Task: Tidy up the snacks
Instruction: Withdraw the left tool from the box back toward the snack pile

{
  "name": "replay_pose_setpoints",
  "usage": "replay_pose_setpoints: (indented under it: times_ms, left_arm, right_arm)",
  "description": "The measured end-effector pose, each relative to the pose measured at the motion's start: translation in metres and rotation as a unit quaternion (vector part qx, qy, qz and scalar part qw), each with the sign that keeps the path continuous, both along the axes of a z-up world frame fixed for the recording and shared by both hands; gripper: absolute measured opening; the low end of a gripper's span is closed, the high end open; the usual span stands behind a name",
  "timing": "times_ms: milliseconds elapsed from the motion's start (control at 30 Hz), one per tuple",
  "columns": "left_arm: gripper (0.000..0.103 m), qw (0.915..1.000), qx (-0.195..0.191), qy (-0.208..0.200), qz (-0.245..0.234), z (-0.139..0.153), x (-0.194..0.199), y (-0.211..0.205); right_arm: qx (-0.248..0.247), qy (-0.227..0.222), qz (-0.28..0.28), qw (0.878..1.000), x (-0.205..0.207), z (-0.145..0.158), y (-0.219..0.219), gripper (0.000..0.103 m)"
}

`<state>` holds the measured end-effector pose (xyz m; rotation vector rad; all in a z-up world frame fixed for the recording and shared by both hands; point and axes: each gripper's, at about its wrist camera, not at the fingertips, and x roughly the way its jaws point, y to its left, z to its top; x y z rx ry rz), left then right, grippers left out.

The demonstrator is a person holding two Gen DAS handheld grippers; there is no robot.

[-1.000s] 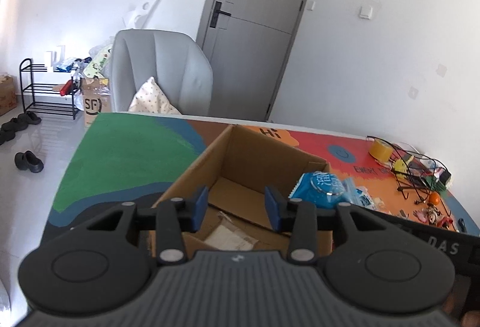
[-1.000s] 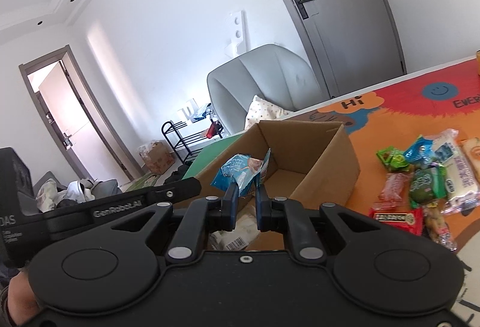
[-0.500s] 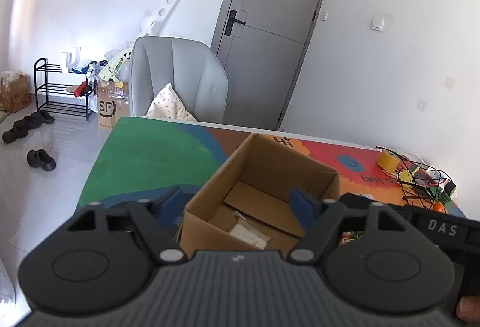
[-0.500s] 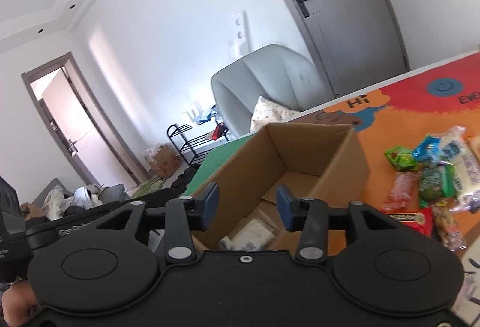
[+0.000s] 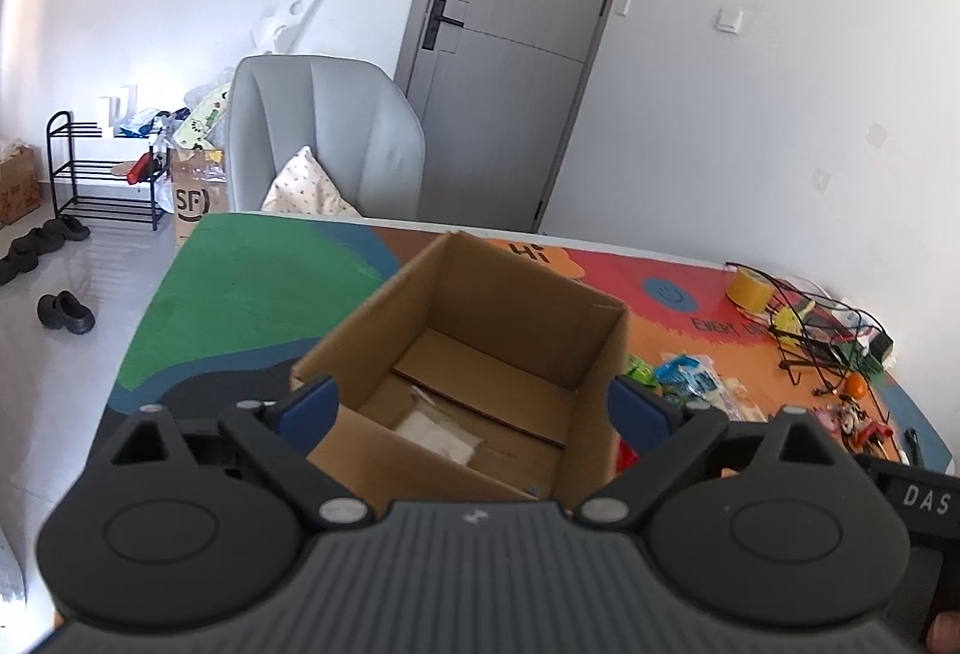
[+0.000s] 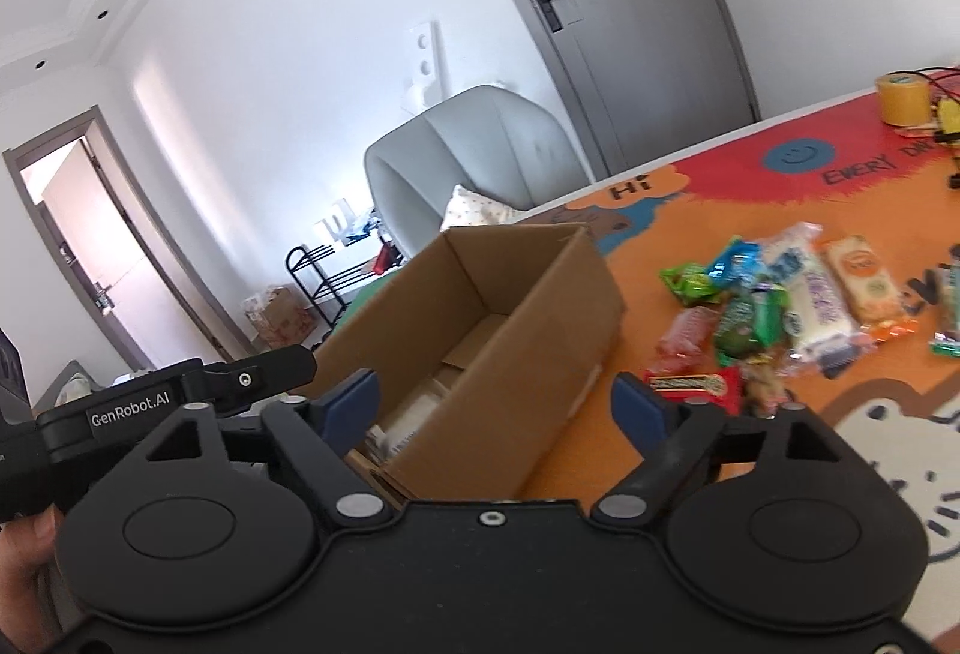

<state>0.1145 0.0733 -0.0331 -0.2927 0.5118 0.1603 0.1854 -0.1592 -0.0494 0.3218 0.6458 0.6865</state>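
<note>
Both my grippers hover over the box, jaws wide and holding nothing.

My left gripper (image 5: pixel 471 405) and right gripper (image 6: pixel 495 402) each straddle the open box (image 5: pixel 510 306) on the counter (image 6: pixel 750 186). The snacks (image 6: pixel 780 306) lie in a loose pile just right of the box.
</note>
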Motion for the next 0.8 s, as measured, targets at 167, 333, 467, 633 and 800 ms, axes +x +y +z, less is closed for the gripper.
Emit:
replay_pose_setpoints:
  times_ms: [167, 333, 467, 633, 800]
  left_arm:
    - [0.096, 0.9998, 0.000, 0.006, -0.021, 0.001, 0.002, -0.018]
    - [0.096, 0.9991, 0.000, 0.009, -0.042, 0.001, 0.003, -0.037]
    - [0.096, 0.9985, 0.000, 0.009, -0.054, 0.001, 0.005, -0.051]
    - [0.096, 0.9975, -0.001, 0.008, -0.070, 0.002, 0.008, -0.068]
    - [0.096, 0.9960, 0.005, 0.006, -0.089, 0.003, 0.014, -0.086]
  right_arm:
    - [-0.007, 0.006, -0.020, 1.000, -0.004, -0.003, -0.021, 0.098]
    - [-0.017, 0.008, -0.032, 0.999, -0.007, -0.003, -0.038, 0.103]
    - [-0.018, 0.008, -0.048, 0.999, -0.007, -0.003, -0.057, 0.103]
    - [-0.016, 0.006, -0.078, 0.997, -0.006, -0.004, -0.085, 0.103]
    - [-0.011, 0.011, -0.097, 0.995, -0.004, -0.008, -0.108, 0.103]
